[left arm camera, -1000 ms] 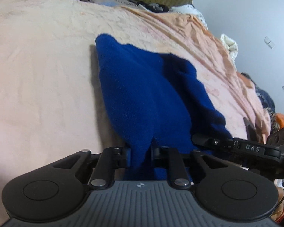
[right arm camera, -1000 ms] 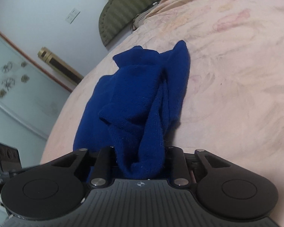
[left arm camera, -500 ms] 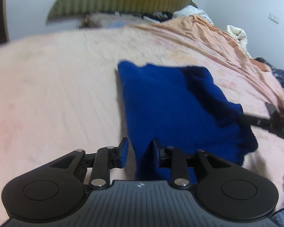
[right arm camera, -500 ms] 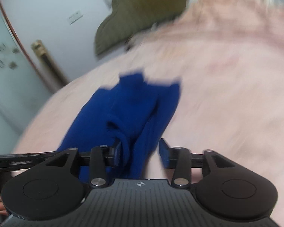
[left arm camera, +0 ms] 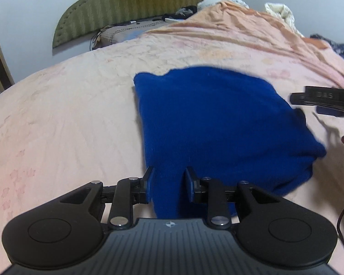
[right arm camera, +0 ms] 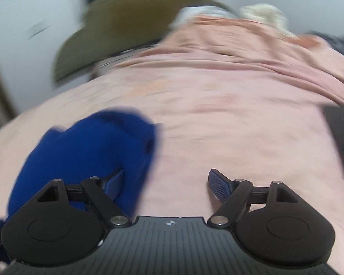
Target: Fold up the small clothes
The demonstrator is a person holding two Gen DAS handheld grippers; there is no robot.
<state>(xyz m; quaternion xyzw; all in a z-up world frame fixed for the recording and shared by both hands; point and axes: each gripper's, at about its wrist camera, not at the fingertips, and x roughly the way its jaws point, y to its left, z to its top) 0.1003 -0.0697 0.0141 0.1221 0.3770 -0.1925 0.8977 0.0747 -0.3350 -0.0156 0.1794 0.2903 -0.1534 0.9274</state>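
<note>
Both grippers had let go since a second earlier. Left gripper (left arm camera: 168, 184) had its jaws slightly parted, a fold of the blue garment (left arm camera: 208, 123) lying between them, the pads no longer pinching it. Right gripper (right arm camera: 166, 184) had just been opening and stood wide, the cloth only beside its left finger (right arm camera: 113, 182), bare bed (right arm camera: 217, 123) between the jaws. That garment lay spread flat mid-bed on the pink cover. Beyond stood the green headboard (left arm camera: 130, 2).
</note>
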